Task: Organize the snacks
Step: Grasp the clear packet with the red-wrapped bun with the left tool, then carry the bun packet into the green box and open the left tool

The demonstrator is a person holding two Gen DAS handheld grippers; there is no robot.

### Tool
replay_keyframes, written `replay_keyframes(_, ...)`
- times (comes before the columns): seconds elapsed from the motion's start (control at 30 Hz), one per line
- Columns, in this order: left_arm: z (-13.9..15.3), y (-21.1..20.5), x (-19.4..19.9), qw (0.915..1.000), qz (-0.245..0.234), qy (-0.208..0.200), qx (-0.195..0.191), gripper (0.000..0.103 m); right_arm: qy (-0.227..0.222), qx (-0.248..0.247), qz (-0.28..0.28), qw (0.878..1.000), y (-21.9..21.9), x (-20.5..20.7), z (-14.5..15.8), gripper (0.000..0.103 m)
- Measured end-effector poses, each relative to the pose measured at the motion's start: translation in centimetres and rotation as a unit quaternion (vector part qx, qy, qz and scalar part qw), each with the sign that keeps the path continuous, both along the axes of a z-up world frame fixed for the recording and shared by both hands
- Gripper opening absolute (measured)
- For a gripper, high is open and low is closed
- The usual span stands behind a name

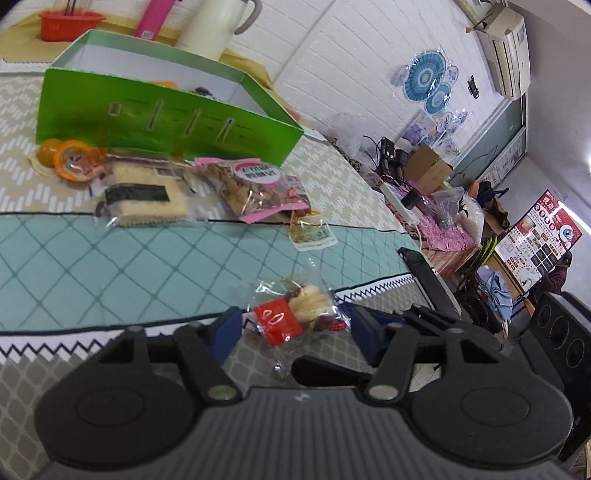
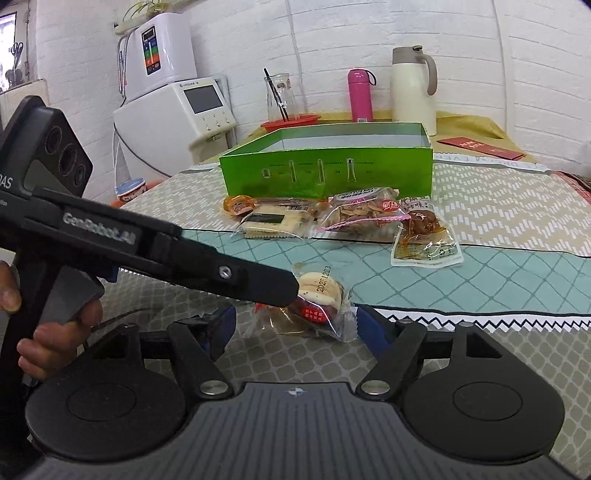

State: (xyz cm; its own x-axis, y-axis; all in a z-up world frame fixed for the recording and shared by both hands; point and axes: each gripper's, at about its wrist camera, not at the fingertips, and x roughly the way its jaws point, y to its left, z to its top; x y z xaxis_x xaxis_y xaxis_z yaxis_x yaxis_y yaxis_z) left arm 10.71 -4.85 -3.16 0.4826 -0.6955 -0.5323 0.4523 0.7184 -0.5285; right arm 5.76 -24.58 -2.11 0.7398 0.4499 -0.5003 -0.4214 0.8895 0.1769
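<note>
A small clear-wrapped snack with a red label (image 1: 291, 314) lies on the tablecloth near the front edge. My left gripper (image 1: 295, 325) is open with its blue pads on either side of it. In the right wrist view the same snack (image 2: 317, 299) lies between my right gripper's (image 2: 295, 325) open pads, and the left gripper's black finger (image 2: 258, 282) reaches in over it from the left. An open green box (image 2: 325, 173) stands farther back. Several more snack packets (image 2: 354, 214) lie in a row in front of it, also shown in the left wrist view (image 1: 255, 192).
A cream jug (image 2: 412, 88), a pink bottle (image 2: 360, 94), a glass carafe (image 2: 280, 96) and a red basket (image 1: 70, 24) stand behind the box. A white appliance (image 2: 173, 114) stands left of the table. The table's right edge drops to clutter (image 1: 443, 206).
</note>
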Motion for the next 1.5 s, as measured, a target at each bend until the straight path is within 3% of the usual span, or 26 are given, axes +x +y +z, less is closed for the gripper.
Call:
replay_keyframes(0.1,-0.1,-0.4,0.3,1.0,-0.001,-0.001,0.001,0.057,-0.002,0.003,-0.008,1.0,-0.1,0.4,0.0,0.103)
replay_keyframes(0.17,-0.2,-0.4,0.5,1.0,0.0,-0.001,-0.001,0.051,0.0,0.008,-0.008,1.0,-0.1,0.8,-0.2,0.102)
replay_keyframes(0.2,-0.2,-0.4,0.6,1.0,0.001,-0.003,-0.001,0.05,0.001,0.008,-0.008,1.0,0.0,0.9,-0.3,0.096)
replay_keyframes(0.47,-0.2,0.2,0.4,0.9998,0.013,-0.011,-0.005,0.039,-0.007,0.015,-0.016,1.0,0.2,1.0,-0.6,0.082)
replay_keyframes(0.83,4.5,1.7,1.5,0.9967,0.025,-0.076,-0.016,0.038,-0.073,0.011,0.006,0.997,1.1,2.7,3.3,0.08)
replay_keyframes(1.0,7.5,2.1,4.2,0.9935,0.039,-0.105,-0.023,0.038,-0.109,0.027,0.01,0.994,1.0,5.6,5.8,0.08)
replay_keyframes(1.13,9.0,1.8,7.3,0.9923,0.047,-0.114,-0.018,0.039,-0.112,0.04,0.007,0.993,0.9,8.6,6.9,0.08)
replay_keyframes(1.27,9.1,1.8,10.9,0.9936,0.054,-0.095,-0.026,0.039,-0.107,0.048,-0.001,0.993,0.7,11.5,7.1,0.08)
replay_keyframes(1.5,8.1,1.2,15.2,0.9948,0.066,-0.078,-0.002,0.04,-0.083,0.045,-0.008,0.996,1.0,15.5,5.8,0.08)
